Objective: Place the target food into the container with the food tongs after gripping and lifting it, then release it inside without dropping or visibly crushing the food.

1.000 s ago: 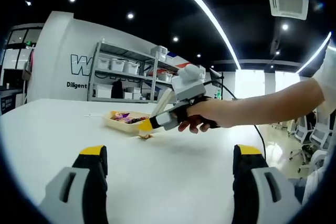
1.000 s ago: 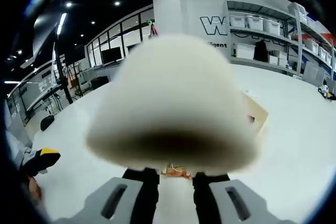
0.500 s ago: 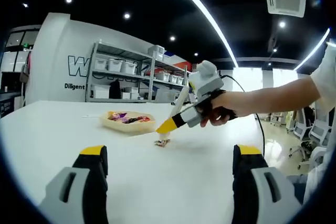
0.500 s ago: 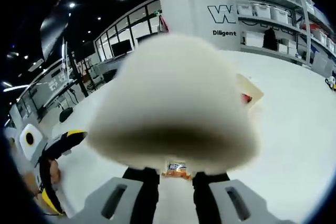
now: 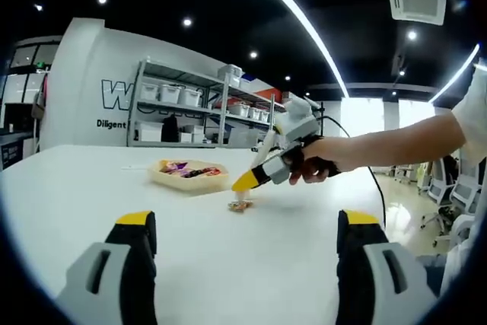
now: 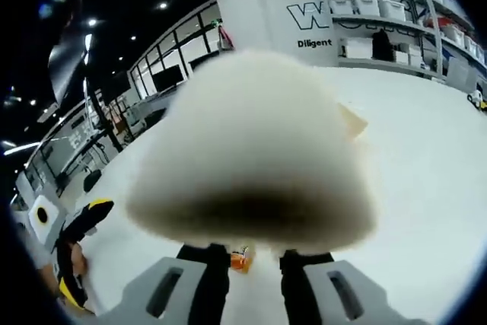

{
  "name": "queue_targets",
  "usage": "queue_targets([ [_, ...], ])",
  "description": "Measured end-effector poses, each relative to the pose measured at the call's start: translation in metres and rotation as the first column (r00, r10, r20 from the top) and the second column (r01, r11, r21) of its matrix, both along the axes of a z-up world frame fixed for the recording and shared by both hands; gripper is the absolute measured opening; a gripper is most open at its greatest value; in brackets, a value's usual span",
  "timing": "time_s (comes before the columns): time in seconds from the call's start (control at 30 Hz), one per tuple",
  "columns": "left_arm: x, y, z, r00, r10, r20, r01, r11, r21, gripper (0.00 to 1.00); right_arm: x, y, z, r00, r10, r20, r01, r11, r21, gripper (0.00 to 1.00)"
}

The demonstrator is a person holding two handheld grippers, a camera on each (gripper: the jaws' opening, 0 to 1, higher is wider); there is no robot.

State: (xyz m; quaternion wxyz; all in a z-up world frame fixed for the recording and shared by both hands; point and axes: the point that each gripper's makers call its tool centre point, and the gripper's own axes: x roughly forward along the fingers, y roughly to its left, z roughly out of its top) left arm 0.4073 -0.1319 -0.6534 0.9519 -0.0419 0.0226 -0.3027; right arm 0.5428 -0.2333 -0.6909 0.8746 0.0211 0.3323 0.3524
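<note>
White bench (image 5: 91,188), bare apart from a shallow cream tray (image 5: 189,176) of mixed snacks toward its far edge and one small orange food piece (image 5: 240,205) lying loose on the top just short of the tray, toward the bench's middle. In the right gripper view the same piece (image 6: 240,259) sits just past the jaws.

Room: dark ceiling with spot lights and a long light strip, metal shelving (image 5: 183,112) with white bins by the far wall. Wall lettering starts with a big "W", cut off by the shelving; smaller "Diligent" beneath it.

Right gripper (image 5: 245,181), held in a hand (image 5: 312,167), has its jaws pinched on cream food tongs (image 6: 251,150), the yellow tip hanging just above the piece. Left gripper (image 5: 243,222) jaws spread wide over the near edge, holding nothing.
</note>
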Motion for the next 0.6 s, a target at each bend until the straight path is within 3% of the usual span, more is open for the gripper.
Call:
queue_targets([
  [0.2, -0.001, -0.003, -0.002, 1.0, -0.015, -0.004, 0.015, 1.0, 0.013, 0.98, -0.03, -0.012, 0.001, 1.0, 0.024, -0.018, -0.025, 1.0, -0.02, 0.19],
  [0.5, 0.0, -0.003, -0.002, 1.0, -0.012, -0.007, 0.012, 1.0, 0.017, 0.97, -0.028, -0.001, 0.011, 1.0, 0.001, 0.006, -0.001, 1.0, 0.005, 0.2],
  [0.6, 0.0, -0.001, -0.001, 1.0, -0.01, -0.008, 0.01, 1.0, 0.007, 0.97, -0.024, 0.007, 0.009, 0.999, -0.022, 0.023, 0.022, 0.999, -0.029, 0.2],
])
